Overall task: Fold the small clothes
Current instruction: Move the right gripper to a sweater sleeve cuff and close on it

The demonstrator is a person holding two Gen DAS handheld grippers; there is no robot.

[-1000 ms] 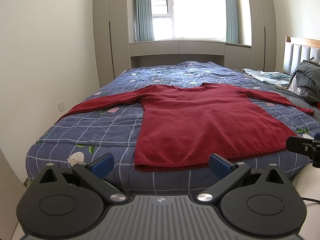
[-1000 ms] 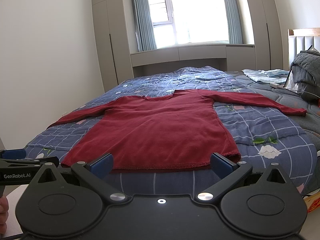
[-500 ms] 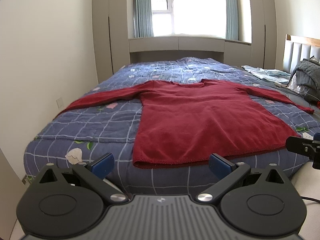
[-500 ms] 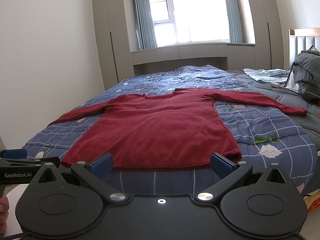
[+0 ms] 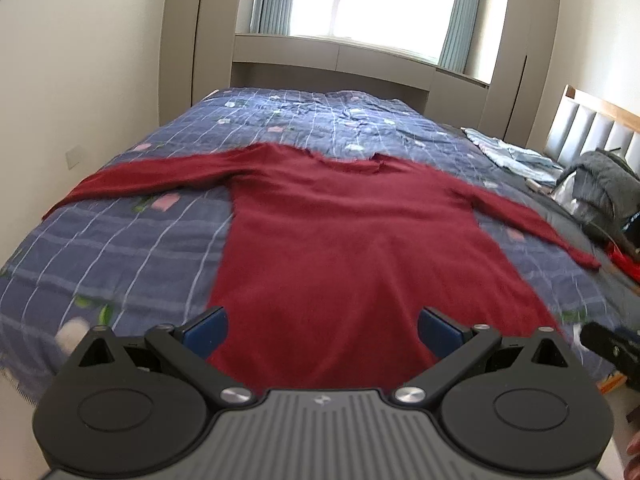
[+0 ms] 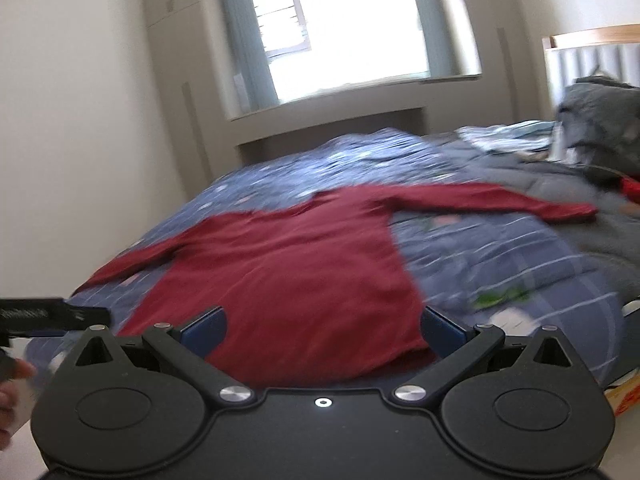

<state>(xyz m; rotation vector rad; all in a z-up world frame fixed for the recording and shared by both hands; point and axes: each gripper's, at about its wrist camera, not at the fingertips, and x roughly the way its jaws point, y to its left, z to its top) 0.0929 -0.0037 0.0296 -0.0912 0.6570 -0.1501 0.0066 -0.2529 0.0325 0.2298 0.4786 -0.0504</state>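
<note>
A dark red long-sleeved top [image 5: 352, 240] lies flat on the blue checked bedspread [image 5: 120, 248], sleeves spread to both sides, hem toward me. My left gripper [image 5: 322, 330] is open and empty, over the hem's left part. My right gripper [image 6: 322, 330] is open and empty, over the hem's right part of the same top [image 6: 304, 272]. The other gripper shows at each view's edge. Both views are blurred by motion.
A grey quilt pile [image 5: 600, 184] and light blue clothes [image 5: 512, 156] lie at the bed's right by the headboard [image 5: 592, 124]. A small red item [image 5: 624, 260] lies at the right edge. Wall and wardrobe stand left; window beyond the bed.
Both grippers have moved forward and up toward the bed, now over the top's hem. Both stay open. The top has not moved.
</note>
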